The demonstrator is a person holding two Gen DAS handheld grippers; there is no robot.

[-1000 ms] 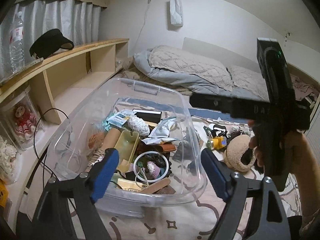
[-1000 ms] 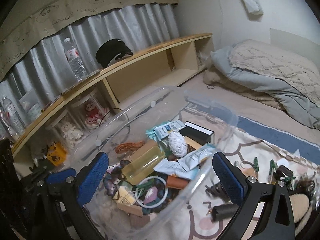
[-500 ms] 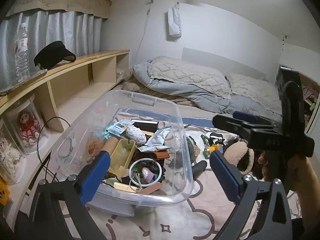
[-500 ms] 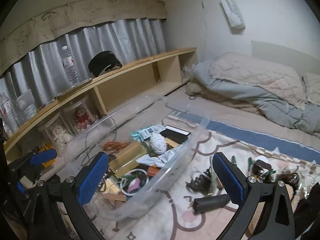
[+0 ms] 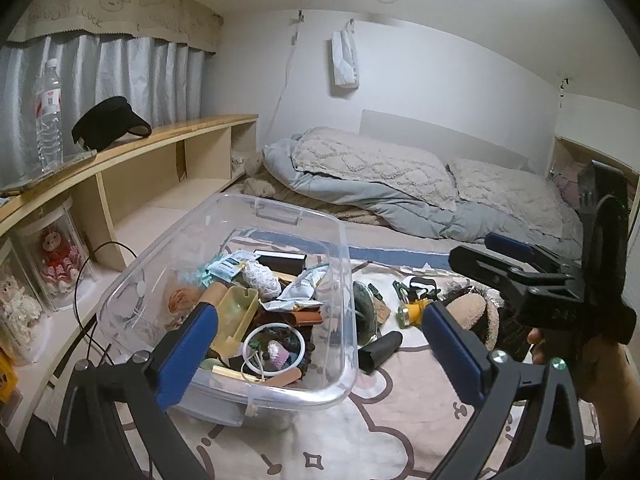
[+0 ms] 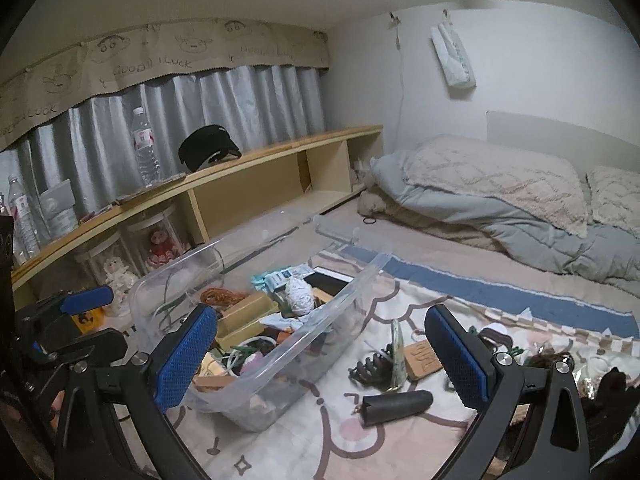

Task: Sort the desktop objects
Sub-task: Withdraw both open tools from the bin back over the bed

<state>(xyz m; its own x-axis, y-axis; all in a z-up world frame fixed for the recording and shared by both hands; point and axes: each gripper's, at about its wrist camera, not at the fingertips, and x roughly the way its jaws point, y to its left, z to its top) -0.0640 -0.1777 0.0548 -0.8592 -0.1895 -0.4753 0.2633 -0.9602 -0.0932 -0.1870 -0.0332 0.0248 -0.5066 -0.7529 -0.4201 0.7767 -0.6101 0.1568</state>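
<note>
A clear plastic bin (image 5: 344,264) sits on the patterned blanket, filled with several small items: a yellow-green box (image 5: 236,312), a white yarn ball (image 5: 262,278), a white ring (image 5: 274,346). My left gripper (image 5: 319,310) is open, held back from the bin's near corner, with nothing between its blue pads. My right gripper (image 6: 320,312) is open too, over the blanket beside the bin (image 6: 360,284). Loose on the blanket lie a black cylinder (image 6: 396,402), a black hair claw (image 6: 368,368), a wooden tag (image 6: 424,356), a yellow toy (image 5: 412,312) and a tan plush (image 5: 468,312).
A wooden shelf (image 5: 160,136) runs along the left with a water bottle (image 5: 48,116), a black visor (image 5: 108,124) and jarred dolls (image 5: 54,256). A black cable (image 5: 92,280) hangs near the bin. Folded bedding (image 5: 380,176) lies behind. A hand (image 5: 560,344) grips the right tool.
Both grippers drew back from the bin, which now looks smaller. The left jaws spread wider. In the left wrist view the right tool moved rightward and lower.
</note>
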